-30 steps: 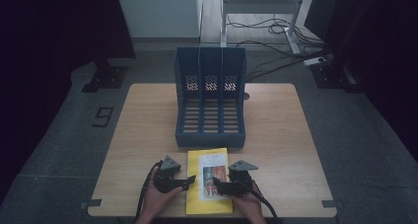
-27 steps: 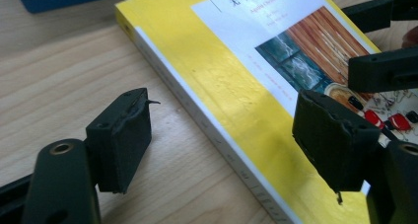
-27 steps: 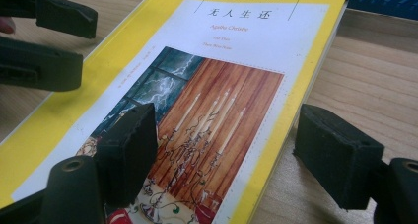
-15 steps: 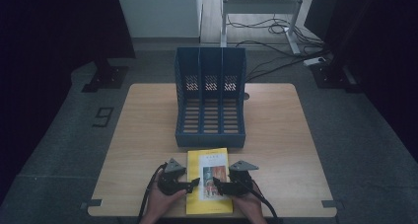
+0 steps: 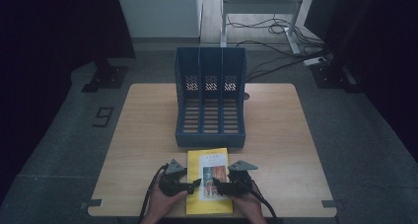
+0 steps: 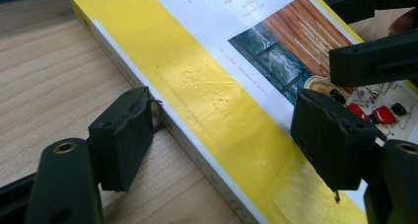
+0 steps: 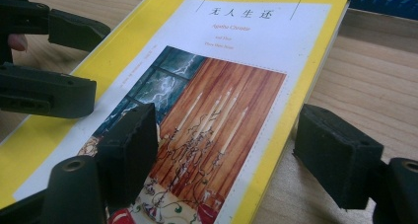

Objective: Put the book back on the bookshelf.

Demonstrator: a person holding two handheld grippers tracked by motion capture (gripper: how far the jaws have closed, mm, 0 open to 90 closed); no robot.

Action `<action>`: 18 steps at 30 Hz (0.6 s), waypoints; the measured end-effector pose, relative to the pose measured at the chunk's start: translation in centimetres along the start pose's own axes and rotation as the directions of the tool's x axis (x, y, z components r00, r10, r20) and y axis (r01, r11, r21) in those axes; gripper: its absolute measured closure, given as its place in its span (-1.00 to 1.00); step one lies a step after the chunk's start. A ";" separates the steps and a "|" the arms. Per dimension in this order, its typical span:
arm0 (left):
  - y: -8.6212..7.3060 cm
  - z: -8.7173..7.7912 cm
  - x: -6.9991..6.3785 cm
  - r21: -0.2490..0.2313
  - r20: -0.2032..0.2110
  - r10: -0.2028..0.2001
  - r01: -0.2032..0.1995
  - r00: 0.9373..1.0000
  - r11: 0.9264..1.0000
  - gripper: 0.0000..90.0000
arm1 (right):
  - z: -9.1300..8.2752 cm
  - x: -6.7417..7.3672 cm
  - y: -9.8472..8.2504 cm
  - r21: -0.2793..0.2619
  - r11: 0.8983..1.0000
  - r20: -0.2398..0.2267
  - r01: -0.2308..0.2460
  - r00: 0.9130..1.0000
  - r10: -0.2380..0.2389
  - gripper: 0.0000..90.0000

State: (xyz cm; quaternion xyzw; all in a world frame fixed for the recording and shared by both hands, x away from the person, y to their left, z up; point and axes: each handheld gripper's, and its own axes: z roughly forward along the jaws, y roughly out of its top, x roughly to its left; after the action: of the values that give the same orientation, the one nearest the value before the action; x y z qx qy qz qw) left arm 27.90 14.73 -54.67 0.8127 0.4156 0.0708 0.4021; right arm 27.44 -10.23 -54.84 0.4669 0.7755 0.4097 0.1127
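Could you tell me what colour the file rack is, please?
Blue; the file rack shows best in the high view.

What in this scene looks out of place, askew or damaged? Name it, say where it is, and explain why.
Little stands out. The yellow book lies flat and square to the table edge, just in front of the upright blue file rack. Its cover shows scuffs and light creases near the spine in the left gripper view, which looks like mild wear.

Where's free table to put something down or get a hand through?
Bare wood lies left and right of the blue file rack, out to the table edges. Crowded: the near middle, where the yellow book, left gripper and right gripper sit.
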 end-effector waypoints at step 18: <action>-0.1 0.0 0.0 -0.008 0.001 0.006 -0.006 1.000 1.000 -0.47 | -1.8 0.2 1.0 -0.046 0.999 -0.056 -0.009 0.998 0.006 -0.26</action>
State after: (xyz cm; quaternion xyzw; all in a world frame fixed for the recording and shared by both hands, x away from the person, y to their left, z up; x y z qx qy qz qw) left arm 27.86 14.76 -54.76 0.8123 0.4128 0.0733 0.4055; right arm 26.96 -10.79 -52.87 0.4553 0.7669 0.4410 0.1001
